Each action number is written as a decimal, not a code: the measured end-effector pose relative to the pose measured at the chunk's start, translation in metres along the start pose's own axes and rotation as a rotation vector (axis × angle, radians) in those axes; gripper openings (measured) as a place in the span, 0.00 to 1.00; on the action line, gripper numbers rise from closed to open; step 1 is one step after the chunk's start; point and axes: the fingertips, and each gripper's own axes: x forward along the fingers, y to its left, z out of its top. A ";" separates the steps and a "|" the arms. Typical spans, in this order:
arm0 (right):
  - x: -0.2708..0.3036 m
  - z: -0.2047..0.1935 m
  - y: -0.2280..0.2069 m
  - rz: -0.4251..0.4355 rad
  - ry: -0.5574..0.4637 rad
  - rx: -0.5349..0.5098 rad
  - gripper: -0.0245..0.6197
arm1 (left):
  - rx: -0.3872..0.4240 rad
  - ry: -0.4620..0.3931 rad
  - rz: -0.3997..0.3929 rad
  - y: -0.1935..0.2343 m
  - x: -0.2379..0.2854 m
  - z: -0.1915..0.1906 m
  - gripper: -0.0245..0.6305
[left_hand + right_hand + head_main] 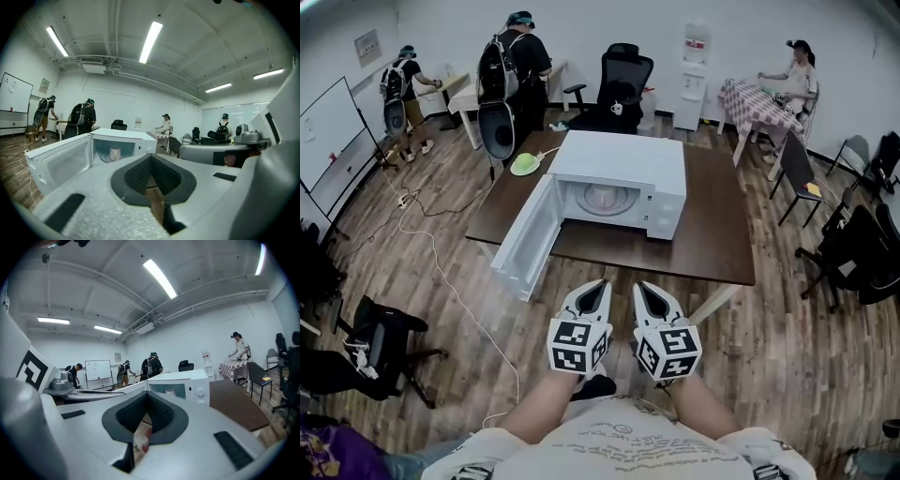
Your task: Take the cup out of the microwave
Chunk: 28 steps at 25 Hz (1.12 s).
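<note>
Evidently the reach hasn't begun: left gripper and right gripper hover pressed together, empty. The cup stands inside the open microwave; next, one gripper must spread and reach in.

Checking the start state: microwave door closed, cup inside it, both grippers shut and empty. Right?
No: the door of the microwave stands open, as the head view shows. The cup is inside it, and the left gripper and right gripper are shut and empty.
</note>
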 end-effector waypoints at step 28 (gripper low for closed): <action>0.208 0.007 -0.018 0.040 0.052 -0.045 0.06 | -0.054 0.046 0.031 0.161 0.115 0.015 0.06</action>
